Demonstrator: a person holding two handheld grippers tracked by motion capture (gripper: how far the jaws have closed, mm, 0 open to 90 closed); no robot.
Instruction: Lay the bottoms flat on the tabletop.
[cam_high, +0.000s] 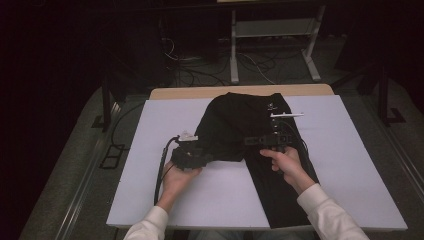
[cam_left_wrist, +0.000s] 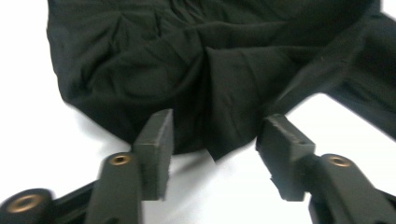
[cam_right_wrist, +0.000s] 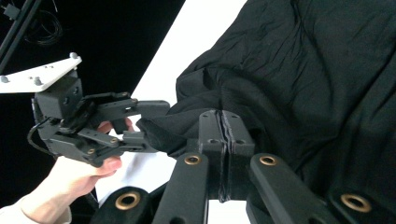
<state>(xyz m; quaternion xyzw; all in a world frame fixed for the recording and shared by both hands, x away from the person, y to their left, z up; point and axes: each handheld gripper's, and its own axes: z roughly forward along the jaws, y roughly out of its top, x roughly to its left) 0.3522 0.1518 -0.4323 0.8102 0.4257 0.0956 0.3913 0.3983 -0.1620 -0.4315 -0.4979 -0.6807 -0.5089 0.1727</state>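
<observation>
Two grippers are on the job: my right gripper (cam_right_wrist: 223, 140) is clamped tight on a fold of the black garment (cam_high: 245, 130), the cloth pinched thin between its pads, while my left gripper (cam_left_wrist: 214, 140) stands with its jaws apart, a loose corner of cloth lying between them with neither pad pressing on it. From the right gripper view the left gripper (cam_right_wrist: 140, 122) shows the same: open at the garment's edge. The garment is soft, light and limp, I judge; it will drape and slide rather than hold shape, so a pinch on a doubled fold or hem should carry it better than a single layer, which could slip out. It lies bunched near the middle of the table (cam_high: 150, 150), its upper part toward the far edge and one long leg or sleeve running down to the near edge by my right forearm. White table lies open to the left and right of it, with more bare room toward the near left corner; the far edge is close behind the cloth.
</observation>
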